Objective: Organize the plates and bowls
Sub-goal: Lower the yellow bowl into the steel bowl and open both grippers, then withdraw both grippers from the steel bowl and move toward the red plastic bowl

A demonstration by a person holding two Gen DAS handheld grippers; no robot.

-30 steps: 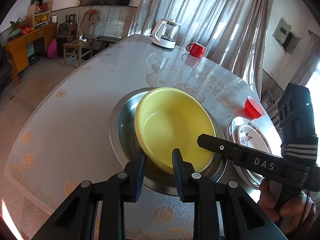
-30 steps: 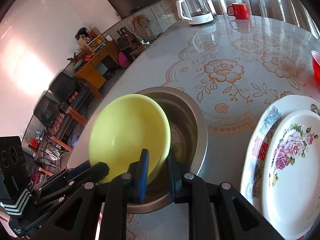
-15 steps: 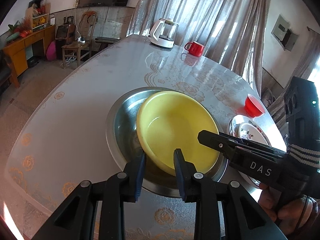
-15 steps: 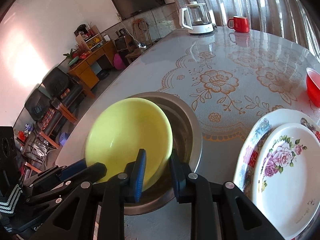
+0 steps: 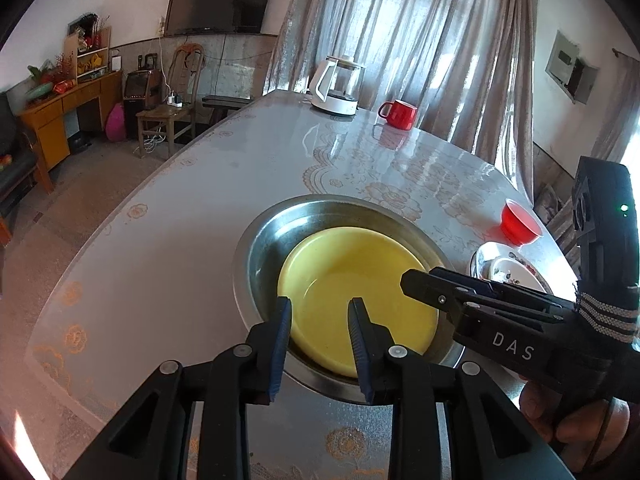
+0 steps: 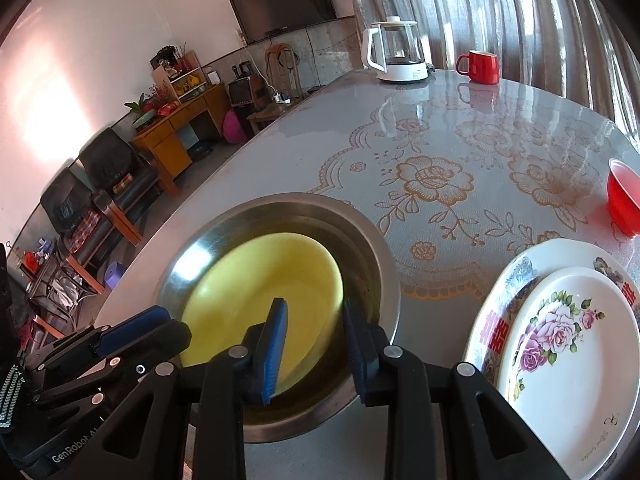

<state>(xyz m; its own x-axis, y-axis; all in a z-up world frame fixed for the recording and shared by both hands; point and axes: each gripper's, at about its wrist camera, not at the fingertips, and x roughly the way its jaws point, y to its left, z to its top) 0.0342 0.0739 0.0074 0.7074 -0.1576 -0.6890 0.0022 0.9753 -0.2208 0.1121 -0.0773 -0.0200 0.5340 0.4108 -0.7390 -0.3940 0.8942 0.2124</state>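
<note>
A yellow bowl (image 5: 360, 288) (image 6: 256, 280) lies nested in a wide steel basin (image 5: 256, 240) (image 6: 384, 264) on the table. My left gripper (image 5: 320, 308) straddles the bowl's near rim; its jaws are opening and the pads stand clear of the rim. My right gripper (image 6: 314, 312) is over the bowl's right edge, its jaws also opening and no pad pressing on the bowl. Each gripper shows in the other's view: the right gripper (image 5: 408, 284) from the right side, the left gripper (image 6: 172, 326) at the lower left. A flowered plate (image 6: 560, 340) sits on a larger patterned plate (image 6: 516, 276).
A small red bowl (image 5: 520, 224) (image 6: 624, 200) stands beyond the plates. A red mug (image 5: 398, 114) and a white kettle (image 5: 338, 88) are at the table's far end. The table edge curves away on the left, with chairs and a desk beyond. A hand (image 5: 576, 420) holds the right gripper.
The yellow bowl, held tilted above the basin by both grippers, has dropped flat into it. Both pairs of jaws have widened and let go of its rim.
</note>
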